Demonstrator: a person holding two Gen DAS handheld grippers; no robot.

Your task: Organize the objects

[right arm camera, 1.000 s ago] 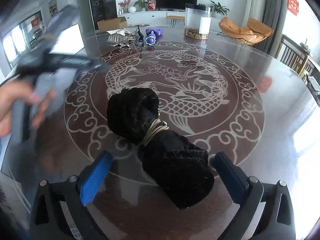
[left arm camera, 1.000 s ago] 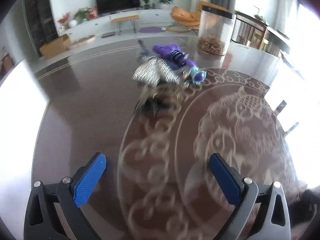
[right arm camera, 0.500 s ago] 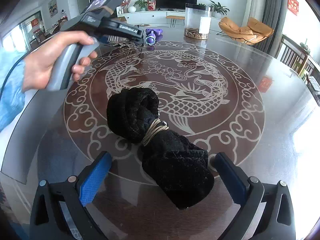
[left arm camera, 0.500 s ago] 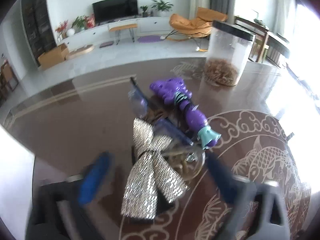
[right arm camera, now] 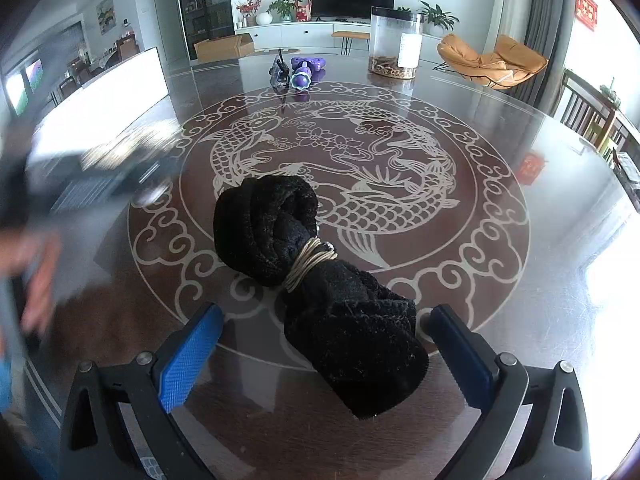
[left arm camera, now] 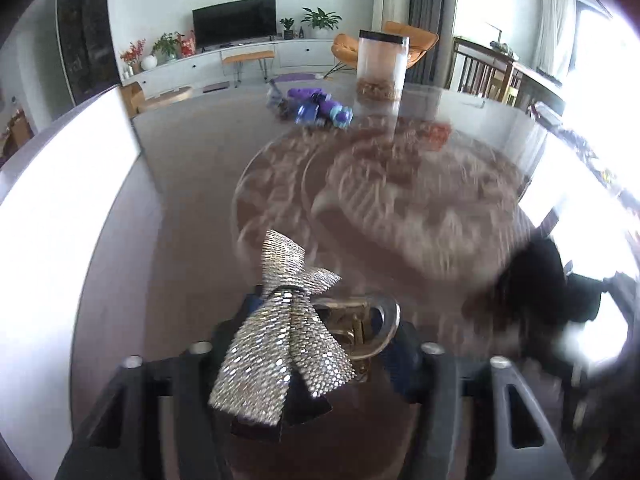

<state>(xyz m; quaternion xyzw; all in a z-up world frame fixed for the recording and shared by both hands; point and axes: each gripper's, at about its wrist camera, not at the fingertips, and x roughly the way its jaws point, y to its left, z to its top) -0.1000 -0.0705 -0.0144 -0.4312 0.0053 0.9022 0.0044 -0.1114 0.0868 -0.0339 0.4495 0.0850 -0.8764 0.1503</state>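
Our left gripper (left arm camera: 320, 344) grips a silver sequined bow hair clip (left arm camera: 284, 340), jaws opening. Our right gripper (right arm camera: 320, 344) stands apart around a black fuzzy bow (right arm camera: 316, 280) lying on the carp-patterned round table (right arm camera: 500, 280), pads clear.

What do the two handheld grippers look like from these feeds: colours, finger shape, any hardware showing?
The right gripper has black angular frame arms with silver bolts and flat ribbed blue pads. The left gripper has the same black frame and silver bolts; its blue pads are mostly hidden. A blue sleeve edge shows, blurred.
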